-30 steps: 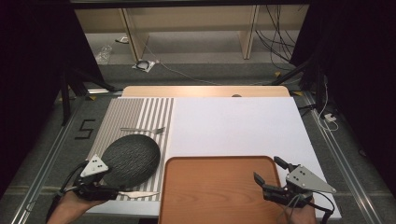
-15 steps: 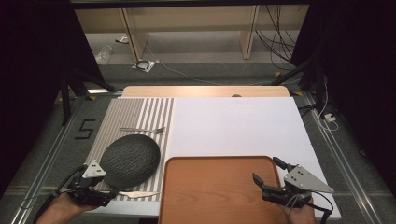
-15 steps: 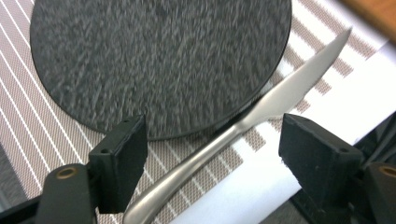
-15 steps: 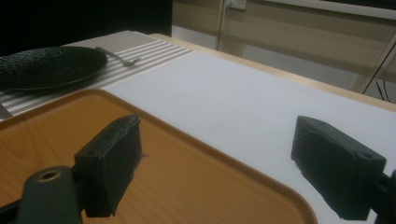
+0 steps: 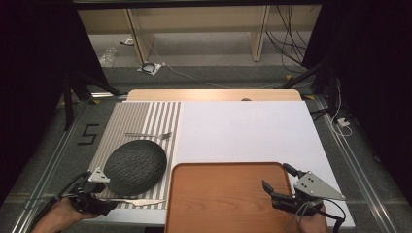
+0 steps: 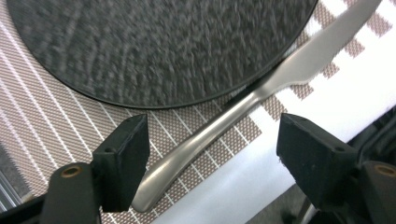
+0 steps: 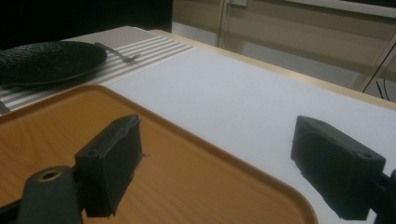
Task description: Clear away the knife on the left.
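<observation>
Knife (image 6: 261,95) handle between spread left fingers (image 6: 126,161), untouched.

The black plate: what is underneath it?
The black plate rests on the striped placemat, which shows all around it. The knife lies beside its near rim; whether its edge slips under cannot be told. The mat beneath the plate is covered.

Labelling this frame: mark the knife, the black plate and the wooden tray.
knife (image 6: 219,128), left gripper view, on its handle between the open jaws.
black plate (image 5: 135,166), high view, on its middle.
wooden tray (image 5: 223,166), high view, on its far rim.
</observation>
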A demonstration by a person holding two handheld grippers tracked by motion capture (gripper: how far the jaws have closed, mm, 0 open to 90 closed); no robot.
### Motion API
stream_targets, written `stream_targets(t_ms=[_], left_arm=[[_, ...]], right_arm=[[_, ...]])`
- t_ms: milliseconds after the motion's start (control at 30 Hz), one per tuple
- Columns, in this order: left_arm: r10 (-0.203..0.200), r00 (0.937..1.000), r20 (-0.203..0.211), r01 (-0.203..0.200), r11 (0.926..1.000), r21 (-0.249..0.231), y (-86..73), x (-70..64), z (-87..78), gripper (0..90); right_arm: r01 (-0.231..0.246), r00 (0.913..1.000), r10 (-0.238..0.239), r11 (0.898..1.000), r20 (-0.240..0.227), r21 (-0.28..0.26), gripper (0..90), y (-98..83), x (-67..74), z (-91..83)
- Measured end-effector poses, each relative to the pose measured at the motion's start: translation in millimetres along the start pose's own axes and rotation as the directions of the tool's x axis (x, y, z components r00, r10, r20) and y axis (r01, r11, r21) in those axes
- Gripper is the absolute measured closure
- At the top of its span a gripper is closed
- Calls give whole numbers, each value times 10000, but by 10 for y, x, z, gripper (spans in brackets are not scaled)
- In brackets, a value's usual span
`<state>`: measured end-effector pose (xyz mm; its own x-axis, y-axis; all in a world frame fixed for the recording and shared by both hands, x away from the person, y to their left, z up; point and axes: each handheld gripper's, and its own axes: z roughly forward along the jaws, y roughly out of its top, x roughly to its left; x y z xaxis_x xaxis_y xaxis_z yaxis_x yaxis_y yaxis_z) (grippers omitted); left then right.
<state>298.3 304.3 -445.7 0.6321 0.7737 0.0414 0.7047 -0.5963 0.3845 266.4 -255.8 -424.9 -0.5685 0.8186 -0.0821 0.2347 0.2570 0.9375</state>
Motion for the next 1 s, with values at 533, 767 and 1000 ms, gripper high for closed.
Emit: stream_targets(t_ms=[533, 767, 1000], left_arm=[[56, 9994, 348, -94, 9938, 1104, 76, 120, 207, 301], [430, 9962, 757, -542, 9868, 1528, 101, 113, 268, 344], [957, 9929, 707, -1075, 9764, 1874, 138, 34, 266, 417]], right_arm=[[46, 10000, -46, 9999, -22, 143, 175, -5, -2, 6], [52, 10000, -52, 9999, -39, 136, 175, -10, 3, 21], [77, 9999, -76, 9997, -73, 216, 176, -12, 4, 23]])
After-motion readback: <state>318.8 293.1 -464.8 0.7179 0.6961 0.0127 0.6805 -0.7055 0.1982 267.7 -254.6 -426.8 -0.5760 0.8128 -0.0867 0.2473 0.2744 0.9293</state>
